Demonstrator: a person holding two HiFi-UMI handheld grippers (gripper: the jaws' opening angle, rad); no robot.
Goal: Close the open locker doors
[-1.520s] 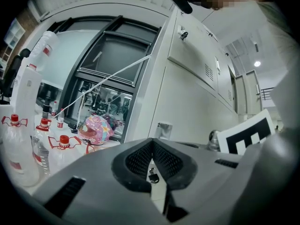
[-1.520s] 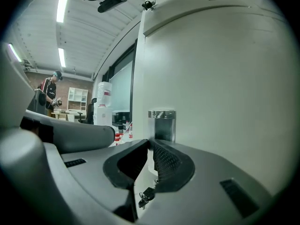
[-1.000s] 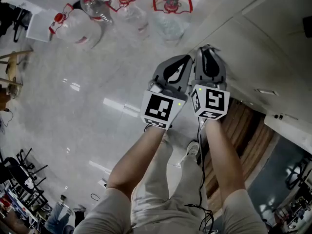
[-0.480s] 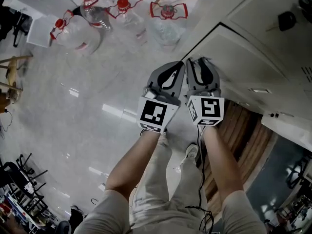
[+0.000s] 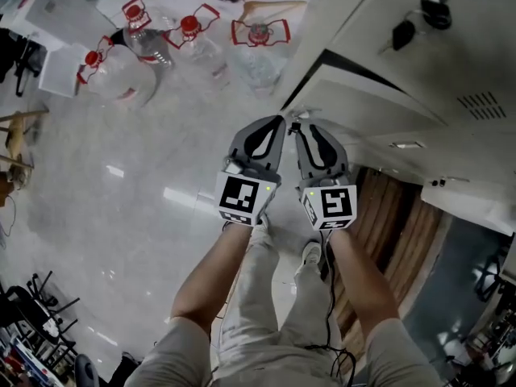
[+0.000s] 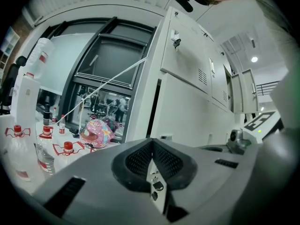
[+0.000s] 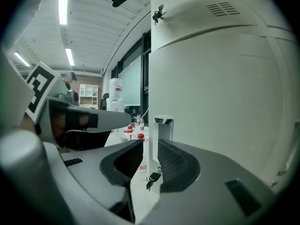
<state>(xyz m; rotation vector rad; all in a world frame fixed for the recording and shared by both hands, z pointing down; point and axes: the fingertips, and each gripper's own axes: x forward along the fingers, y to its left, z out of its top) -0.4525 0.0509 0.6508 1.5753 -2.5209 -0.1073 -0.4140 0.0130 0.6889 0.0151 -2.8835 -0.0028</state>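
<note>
Evidently unfinished: locker door [image 5: 371,99] stands ajar; right gripper [image 5: 300,129] jaws, just narrowing, loosely straddle its edge; left gripper [image 5: 278,122] jaws meet.

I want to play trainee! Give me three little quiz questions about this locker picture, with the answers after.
1. True or false: the locker door is fully shut.
2. What colour are the caps on the water bottles on the floor? A) blue B) red C) green
3. In the right gripper view, what small thing dangles by the door's edge?
Key: 1 false, a dark gap shows along it. 2 B. 3 a key.
</note>
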